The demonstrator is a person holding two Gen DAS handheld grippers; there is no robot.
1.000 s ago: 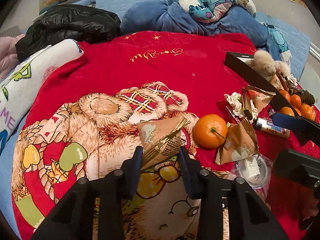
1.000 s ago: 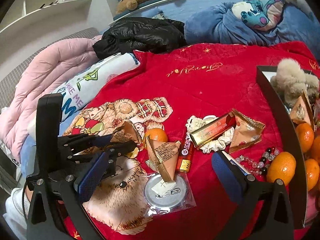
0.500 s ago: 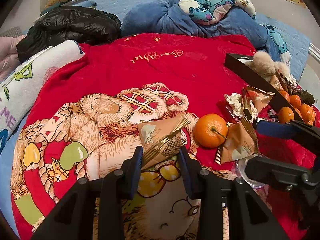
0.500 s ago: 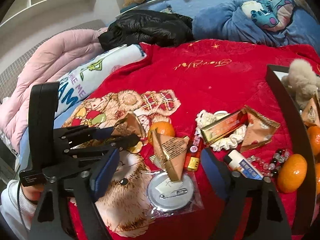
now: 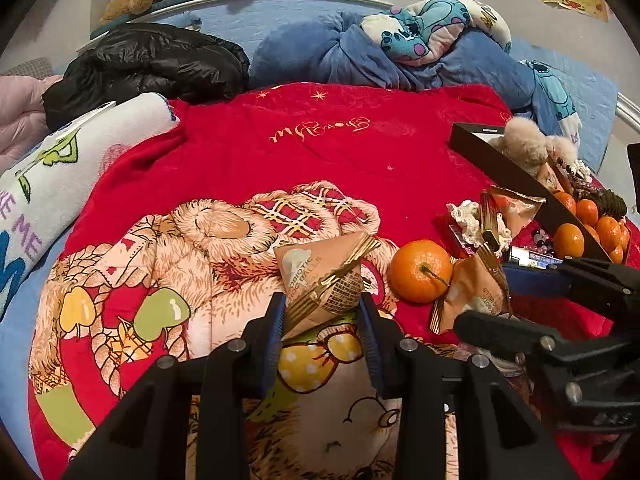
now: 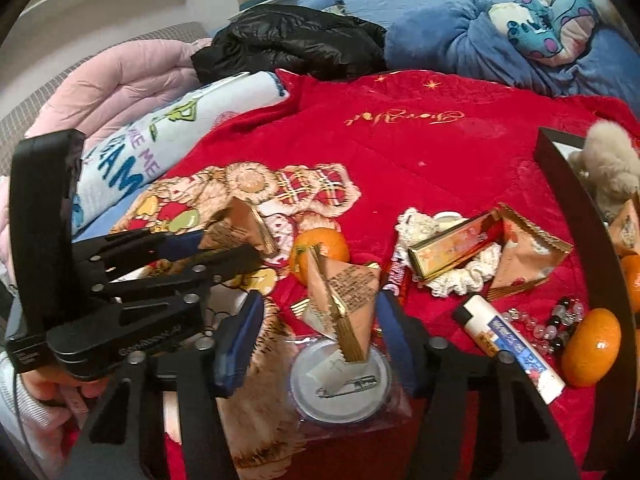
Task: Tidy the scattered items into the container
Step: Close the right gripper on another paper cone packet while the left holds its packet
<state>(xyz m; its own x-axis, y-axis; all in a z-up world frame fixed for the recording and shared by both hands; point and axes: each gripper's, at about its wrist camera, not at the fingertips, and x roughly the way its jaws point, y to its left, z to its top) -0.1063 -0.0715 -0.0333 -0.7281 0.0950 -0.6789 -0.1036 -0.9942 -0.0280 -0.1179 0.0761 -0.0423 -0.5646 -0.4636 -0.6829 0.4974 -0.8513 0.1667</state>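
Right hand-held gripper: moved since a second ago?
Yes. In the left wrist view the right hand-held gripper has slid left toward the mandarin, its jaws just closing around the triangular snack packet.

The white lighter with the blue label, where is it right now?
In the right wrist view the lighter lies on the red blanket, right of the right gripper, between the bead bracelet and the bagged pin badge.
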